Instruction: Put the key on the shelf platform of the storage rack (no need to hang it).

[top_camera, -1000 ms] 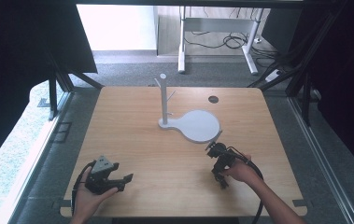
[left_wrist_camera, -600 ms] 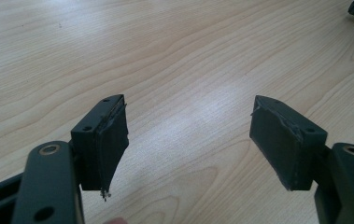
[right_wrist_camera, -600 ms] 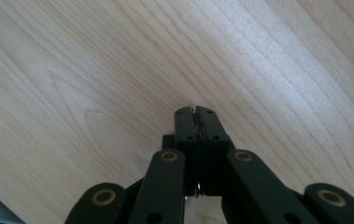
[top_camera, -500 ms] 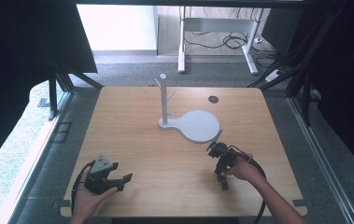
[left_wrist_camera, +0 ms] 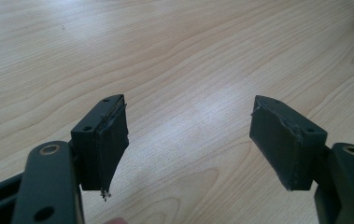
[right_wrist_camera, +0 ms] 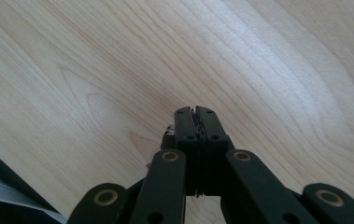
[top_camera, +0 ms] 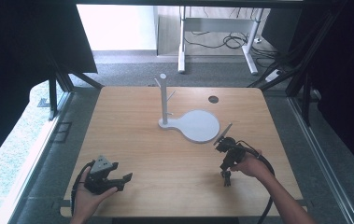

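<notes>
Two grippers work over one wooden table (top_camera: 132,140). Near left, the left gripper (top_camera: 121,180) rests with jaws spread wide, nothing between them. At centre far stands one white peg stand (top_camera: 165,100) on its round base. Near right, the right gripper (top_camera: 226,179) points down, jaws pressed together, empty.

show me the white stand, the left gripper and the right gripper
white stand (top_camera: 198,126): high view, on its round flat base.
left gripper (left_wrist_camera: 188,135): left gripper view, midway between its open jaws.
right gripper (right_wrist_camera: 195,112): right gripper view, at the tips of its shut jaws.
</notes>
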`<state>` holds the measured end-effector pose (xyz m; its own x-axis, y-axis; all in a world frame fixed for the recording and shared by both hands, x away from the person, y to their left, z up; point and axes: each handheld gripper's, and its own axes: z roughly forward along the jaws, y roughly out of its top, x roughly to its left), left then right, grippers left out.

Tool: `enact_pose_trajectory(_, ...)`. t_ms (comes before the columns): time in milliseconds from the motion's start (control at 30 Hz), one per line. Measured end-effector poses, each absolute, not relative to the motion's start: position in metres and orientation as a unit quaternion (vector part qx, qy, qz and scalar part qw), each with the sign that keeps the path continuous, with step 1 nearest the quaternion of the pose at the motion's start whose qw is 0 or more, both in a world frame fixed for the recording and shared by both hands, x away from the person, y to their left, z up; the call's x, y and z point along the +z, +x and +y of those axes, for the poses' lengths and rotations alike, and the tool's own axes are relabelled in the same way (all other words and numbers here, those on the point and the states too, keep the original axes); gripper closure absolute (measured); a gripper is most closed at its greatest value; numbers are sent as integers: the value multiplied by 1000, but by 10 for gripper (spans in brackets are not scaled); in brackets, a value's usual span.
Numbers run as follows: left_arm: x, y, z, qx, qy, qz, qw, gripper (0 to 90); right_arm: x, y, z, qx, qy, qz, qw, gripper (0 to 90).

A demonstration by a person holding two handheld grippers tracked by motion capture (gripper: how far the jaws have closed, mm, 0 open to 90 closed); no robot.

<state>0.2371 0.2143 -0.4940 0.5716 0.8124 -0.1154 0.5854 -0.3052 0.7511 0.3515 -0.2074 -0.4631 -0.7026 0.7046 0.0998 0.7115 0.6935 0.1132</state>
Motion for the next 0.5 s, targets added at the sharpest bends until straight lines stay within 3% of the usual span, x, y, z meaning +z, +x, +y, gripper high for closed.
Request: enact_pose_trajectory(500,-494,237,215,144,792,443,394,281,-439,354,-212,-66,-386,-920,15,894)
